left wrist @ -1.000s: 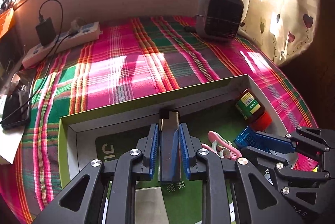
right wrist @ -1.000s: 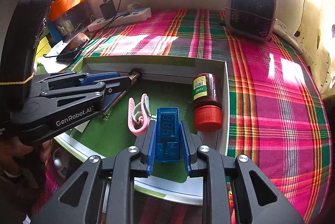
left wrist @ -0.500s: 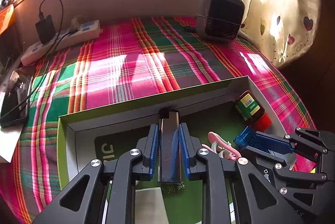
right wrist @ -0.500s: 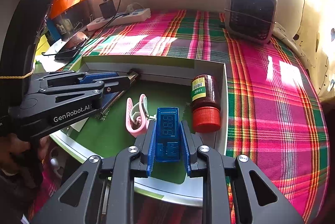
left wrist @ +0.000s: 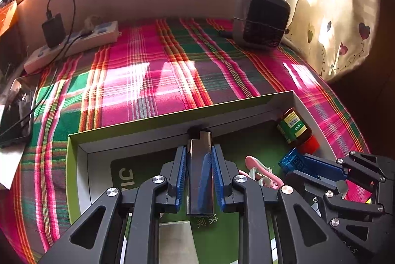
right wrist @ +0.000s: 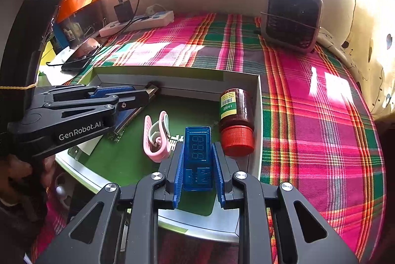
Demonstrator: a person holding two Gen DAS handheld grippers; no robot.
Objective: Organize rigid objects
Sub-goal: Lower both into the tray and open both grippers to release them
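Note:
A shallow open box [left wrist: 74, 140] with a green floor lies on the plaid cloth; it also shows in the right wrist view [right wrist: 256, 91]. My left gripper [left wrist: 197, 162] is shut on a dark, shiny rectangular bar [left wrist: 200, 175] whose far end touches the box's back wall. My right gripper [right wrist: 197, 160] is shut on a translucent blue digital meter [right wrist: 197, 152] held over the box floor. A brown bottle with a red cap [right wrist: 235, 120] lies in the box's right corner. A pink clip [right wrist: 156, 138] lies on the floor between the grippers.
A grey heater [right wrist: 292, 17] stands at the back right. A white power strip with a black charger [left wrist: 71, 44] lies at the back left, and a phone [left wrist: 16, 111] on paper at the left edge. The window wall closes the back.
Both grippers keep their grips. The views have shifted slightly, little else differs.

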